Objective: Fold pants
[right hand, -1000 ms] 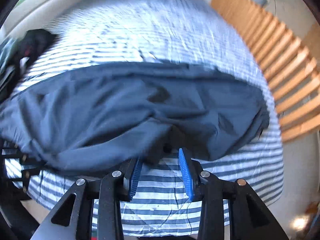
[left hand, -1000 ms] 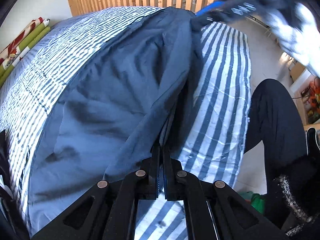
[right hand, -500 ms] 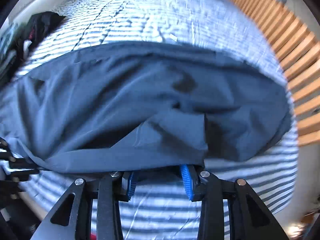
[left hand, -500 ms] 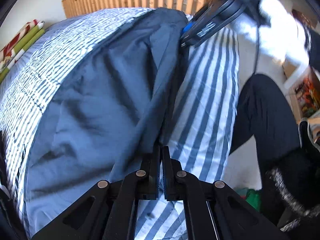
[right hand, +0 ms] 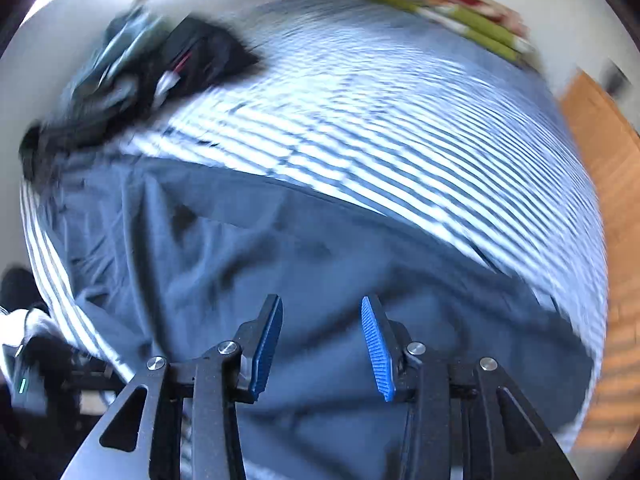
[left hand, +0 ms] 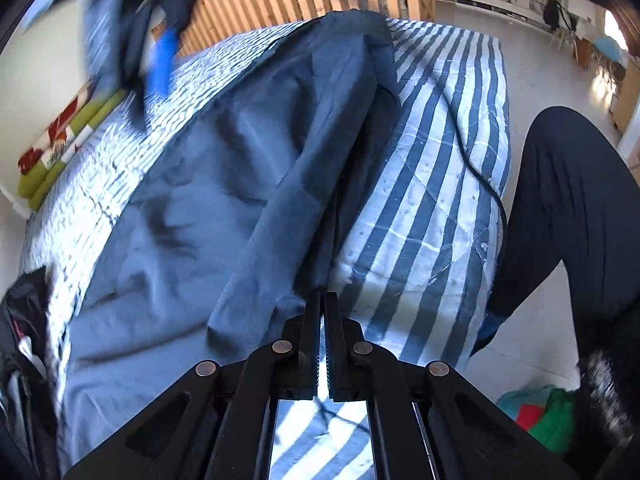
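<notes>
Dark blue pants (left hand: 240,184) lie spread along a blue-and-white striped bed (left hand: 432,184), with one long fold near the bed's edge. My left gripper (left hand: 322,300) is shut, and the folded edge of the pants runs into its tips. The right gripper (right hand: 321,304) hovers over the pants (right hand: 280,248) with its jaws opening. Its blue pads (right hand: 374,344) stand apart with nothing between them. In the left wrist view the right gripper (left hand: 160,60) is a blur at the upper left.
A wooden slatted board (left hand: 304,4) closes the far end of the bed. A pile of dark clothes (right hand: 168,68) lies near one corner, and a green and red roll (right hand: 460,12) lies along the wall. A person's black-clad leg (left hand: 568,220) stands beside the bed.
The right gripper let go of the pants edge it was pinching and swung across over the pants, rolling as it went. The left gripper sank a little, still holding its edge.
</notes>
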`<state>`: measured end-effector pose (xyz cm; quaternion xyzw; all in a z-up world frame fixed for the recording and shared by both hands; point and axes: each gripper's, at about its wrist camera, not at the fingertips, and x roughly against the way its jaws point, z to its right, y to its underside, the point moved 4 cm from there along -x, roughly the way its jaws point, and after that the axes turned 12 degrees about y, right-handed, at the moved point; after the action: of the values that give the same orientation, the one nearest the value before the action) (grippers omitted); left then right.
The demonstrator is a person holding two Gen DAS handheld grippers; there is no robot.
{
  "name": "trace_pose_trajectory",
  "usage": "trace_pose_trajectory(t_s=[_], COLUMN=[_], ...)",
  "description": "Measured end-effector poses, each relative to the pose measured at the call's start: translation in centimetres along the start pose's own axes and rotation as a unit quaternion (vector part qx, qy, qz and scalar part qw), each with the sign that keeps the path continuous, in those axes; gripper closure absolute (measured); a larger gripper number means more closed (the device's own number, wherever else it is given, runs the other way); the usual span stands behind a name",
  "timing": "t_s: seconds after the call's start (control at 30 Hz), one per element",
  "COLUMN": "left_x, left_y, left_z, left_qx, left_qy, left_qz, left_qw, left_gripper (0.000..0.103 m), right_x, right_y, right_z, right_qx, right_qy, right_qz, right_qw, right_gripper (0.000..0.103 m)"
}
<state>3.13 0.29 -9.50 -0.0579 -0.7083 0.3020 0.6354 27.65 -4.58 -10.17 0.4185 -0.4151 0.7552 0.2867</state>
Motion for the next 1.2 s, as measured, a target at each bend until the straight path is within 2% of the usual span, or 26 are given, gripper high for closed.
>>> trace_pose_trajectory(t_s=[0.07,0.2,0.37,0.4,0.43,0.47,0.5,0.6,0.67,0.73,0.8,0.83,0.9,0.93,0.97,1.0,1.07,1.13,1.2], left_x=[-0.5,-0.4,-0.4,-0.4,-0.5,-0.5,-0.4,-0.3,-0.5,-0.8,-0.8,-0.8,-0.5,-0.1,0.3,1.1,3.0,5.8,9.4], left_y=[0.1,0.2,0.5,0.5,0.5,0.4,0.4,0.4,0.2,-0.1,-0.3,-0.3,0.0,0.1,0.4,1.0,2.5,4.9,8.2], left_z=[0.1,0.5,0.4,0.4,0.3,0.3,0.3,0.5,0.8,0.8,0.8,0.7,0.7,0.6,0.5,0.0,-1.4,-3.9,-7.4], left_qx=[0.008,0.015,0.028,0.03,0.03,0.03,0.029,0.024,0.024,0.023,0.024,0.025,0.026,0.026,0.03,0.038,0.06,0.109,0.183], left_qy=[0.002,-0.005,-0.005,-0.007,-0.008,-0.01,-0.013,-0.021,-0.015,-0.016,-0.016,-0.015,-0.01,-0.005,0.0,-0.008,-0.024,-0.045,-0.077], left_qz=[0.001,0.012,0.022,0.023,0.024,0.025,0.025,0.027,0.027,0.028,0.03,0.031,0.03,0.03,0.028,0.027,0.023,0.022,0.025], left_qw=[1.0,0.9998,0.9994,0.9993,0.9992,0.9992,0.9992,0.9991,0.9992,0.9992,0.9991,0.9991,0.9992,0.9992,0.9992,0.9989,0.9976,0.9928,0.9798], left_gripper=[0.102,0.102,0.102,0.102,0.102,0.102,0.102,0.102,0.103,0.103,0.103,0.103,0.103,0.103,0.103,0.1,0.1,0.1,0.099], right_x=[-2.3,-6.5,-8.8,-8.6,-8.3,-8.2,-8.1,-6.8,-6.3,-6.9,-8.1,-9.0,-9.8,-9.8,-9.4,-8.5,-7.0,-4.9,-2.7], right_y=[-2.1,-4.1,-3.0,-2.9,-2.7,-2.7,-2.7,-3.3,-4.7,-6.7,-8.0,-8.3,-8.0,-7.8,-7.8,-7.6,-7.4,-7.1,-6.5], right_z=[-2.4,-5.2,-6.9,-6.9,-6.8,-6.8,-6.7,-5.5,-4.0,-1.8,-1.0,-0.9,-1.6,-2.0,-2.0,-1.8,-0.9,0.7,1.6], right_qx=[0.045,0.109,0.176,0.178,0.176,0.175,0.177,0.169,0.136,0.075,0.046,0.041,0.044,0.051,0.056,0.062,0.056,0.027,0.009], right_qy=[-0.01,-0.024,-0.064,-0.066,-0.081,-0.086,-0.067,-0.014,0.009,0.035,0.085,0.087,0.02,0.002,0.002,0.021,0.047,0.055,0.052], right_qz=[0.006,-0.009,-0.051,-0.05,-0.052,-0.054,-0.052,-0.01,0.01,0.023,0.03,0.02,-0.012,-0.024,-0.02,-0.006,0.014,0.03,0.047], right_qw=[0.999,0.994,0.981,0.981,0.98,0.979,0.98,0.985,0.991,0.996,0.995,0.995,0.999,0.998,0.998,0.998,0.997,0.998,0.997], right_gripper=[0.065,0.065,0.065,0.069,0.079,0.102,0.102,0.102,0.102,0.102,0.102,0.102,0.101,0.099,0.091,0.076,0.056,0.056,0.056])
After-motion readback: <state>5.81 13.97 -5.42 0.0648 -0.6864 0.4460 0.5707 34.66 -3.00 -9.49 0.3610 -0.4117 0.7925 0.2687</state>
